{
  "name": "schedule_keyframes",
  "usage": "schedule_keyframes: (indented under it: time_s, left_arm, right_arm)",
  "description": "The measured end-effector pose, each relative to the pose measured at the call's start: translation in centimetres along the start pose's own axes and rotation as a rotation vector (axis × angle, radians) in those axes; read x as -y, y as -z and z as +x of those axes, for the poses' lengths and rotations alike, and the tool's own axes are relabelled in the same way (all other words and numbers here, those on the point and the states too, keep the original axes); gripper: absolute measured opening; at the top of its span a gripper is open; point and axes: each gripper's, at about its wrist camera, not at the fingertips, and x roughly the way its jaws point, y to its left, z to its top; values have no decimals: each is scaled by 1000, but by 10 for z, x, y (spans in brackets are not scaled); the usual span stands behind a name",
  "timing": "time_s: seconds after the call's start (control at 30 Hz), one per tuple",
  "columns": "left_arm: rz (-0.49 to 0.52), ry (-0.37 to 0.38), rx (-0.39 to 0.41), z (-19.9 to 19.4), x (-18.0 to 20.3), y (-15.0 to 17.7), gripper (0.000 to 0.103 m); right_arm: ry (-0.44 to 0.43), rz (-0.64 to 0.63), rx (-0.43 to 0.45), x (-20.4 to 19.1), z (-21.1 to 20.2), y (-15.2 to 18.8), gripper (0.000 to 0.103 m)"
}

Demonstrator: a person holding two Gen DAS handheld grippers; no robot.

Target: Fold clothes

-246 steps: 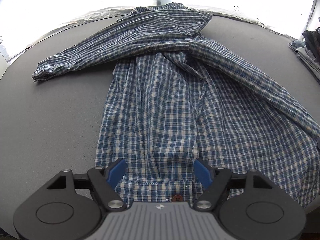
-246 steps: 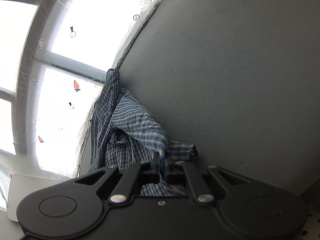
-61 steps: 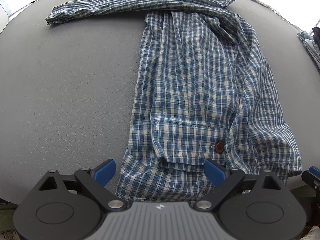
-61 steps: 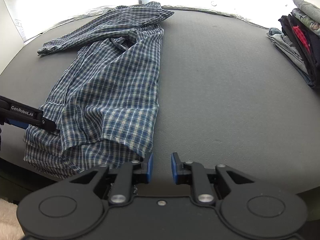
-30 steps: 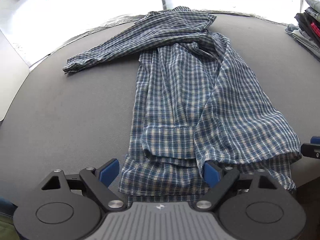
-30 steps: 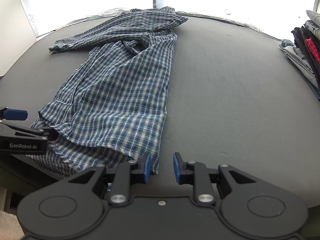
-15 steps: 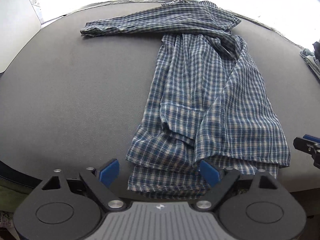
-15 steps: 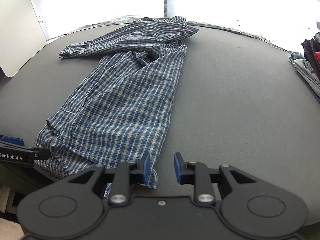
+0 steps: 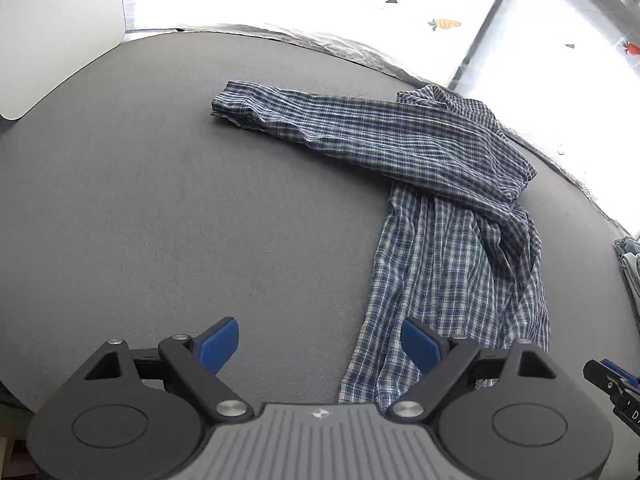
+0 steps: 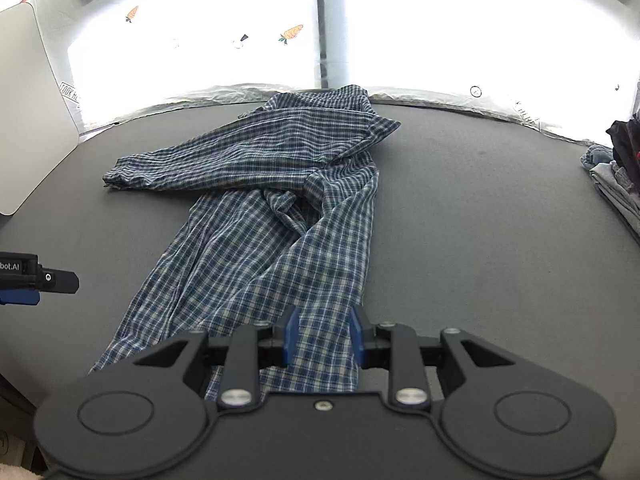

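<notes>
A blue-and-white checked shirt (image 10: 272, 240) lies lengthwise on the grey table (image 10: 480, 240), collar at the far edge. One sleeve (image 9: 320, 120) stretches out to the left. My left gripper (image 9: 319, 344) stands wide open over bare table just left of the hem, and its right pad (image 9: 420, 346) sits by the shirt's near left edge. My right gripper (image 10: 323, 336) hovers over the near hem with a narrow gap between its blue pads. Cloth shows through that gap, but the pads do not press on it. Each gripper shows at the edge of the other view: the left gripper (image 10: 36, 276), the right gripper (image 9: 612, 380).
A stack of folded clothes (image 10: 616, 176) sits at the table's right edge, also visible as folded clothes (image 9: 630, 264). A white board (image 10: 28, 120) leans at the far left. A bright window with carrot stickers (image 10: 292, 34) runs behind the table.
My left gripper has slid left off the shirt's hem and rolled, and now looks at bare table. My right gripper has moved in over the near hem. The shirt lies as before.
</notes>
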Motion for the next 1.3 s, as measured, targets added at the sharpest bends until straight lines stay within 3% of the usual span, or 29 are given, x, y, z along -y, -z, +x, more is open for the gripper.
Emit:
schedule_keyframes:
  time_s: [0.4, 0.6, 0.77, 0.93, 1.1, 1.3]
  left_arm:
    - [-79, -16, -4, 62, -39, -87, 89]
    - [-150, -49, 4, 113, -64, -150, 89]
    - [-191, -74, -2, 157, -61, -190, 89]
    - [-210, -114, -21, 188, -58, -205, 93]
    - [-126, -160, 20, 198, -43, -205, 92]
    - [-83, -223, 78, 197, -37, -202, 58]
  right_arm:
    - [66, 55, -29, -17, 64, -40, 29]
    - [133, 120, -66, -8, 90, -51, 30]
    - [186, 197, -93, 3, 112, -57, 30]
    - [219, 236, -51, 6, 124, -73, 32]
    - [198, 92, -39, -14, 137, -83, 32]
    - [174, -124, -58, -42, 159, -91, 33]
